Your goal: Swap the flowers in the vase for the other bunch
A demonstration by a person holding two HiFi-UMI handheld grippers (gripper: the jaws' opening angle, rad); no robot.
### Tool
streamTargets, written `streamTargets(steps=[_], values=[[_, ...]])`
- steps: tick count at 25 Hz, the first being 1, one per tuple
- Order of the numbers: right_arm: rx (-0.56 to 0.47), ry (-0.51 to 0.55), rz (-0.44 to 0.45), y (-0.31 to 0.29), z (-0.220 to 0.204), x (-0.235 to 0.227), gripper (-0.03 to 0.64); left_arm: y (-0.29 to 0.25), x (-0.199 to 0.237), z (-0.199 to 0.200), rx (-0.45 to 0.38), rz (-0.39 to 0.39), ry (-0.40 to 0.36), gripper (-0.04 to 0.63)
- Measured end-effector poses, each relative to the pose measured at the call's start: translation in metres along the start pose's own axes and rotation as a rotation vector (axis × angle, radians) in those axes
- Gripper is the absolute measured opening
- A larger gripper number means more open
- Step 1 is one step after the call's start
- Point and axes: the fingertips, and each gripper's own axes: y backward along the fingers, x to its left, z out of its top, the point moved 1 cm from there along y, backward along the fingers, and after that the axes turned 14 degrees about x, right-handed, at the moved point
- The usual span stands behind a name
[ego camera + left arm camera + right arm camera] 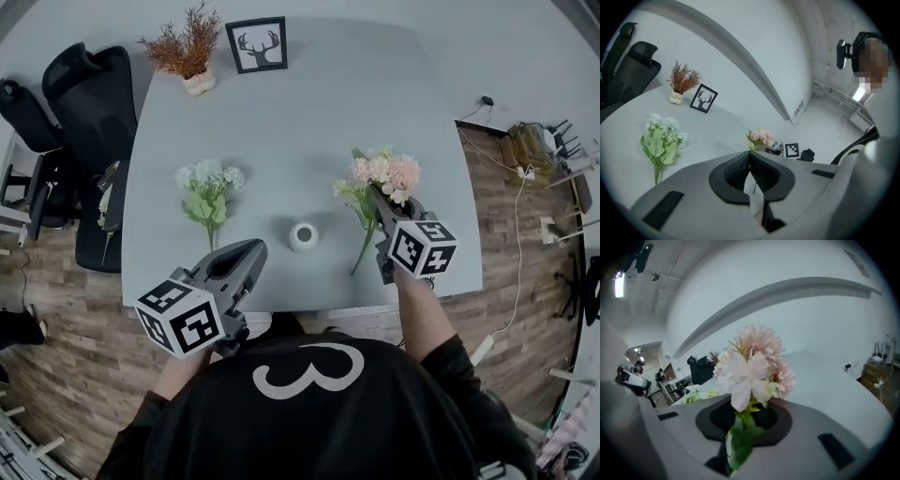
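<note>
Left gripper (251, 253) hovers with fingers together; right gripper (381, 201) fingers clamp the pink flowers (403, 172).
</note>
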Motion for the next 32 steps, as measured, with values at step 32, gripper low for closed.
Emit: streamTargets(steps=[32], values=[[0.14, -0.078, -0.209, -0.082, -0.058, -0.028, 0.195, 0.024, 0.077, 0.019, 0.057, -0.062, 0.016, 0.011]])
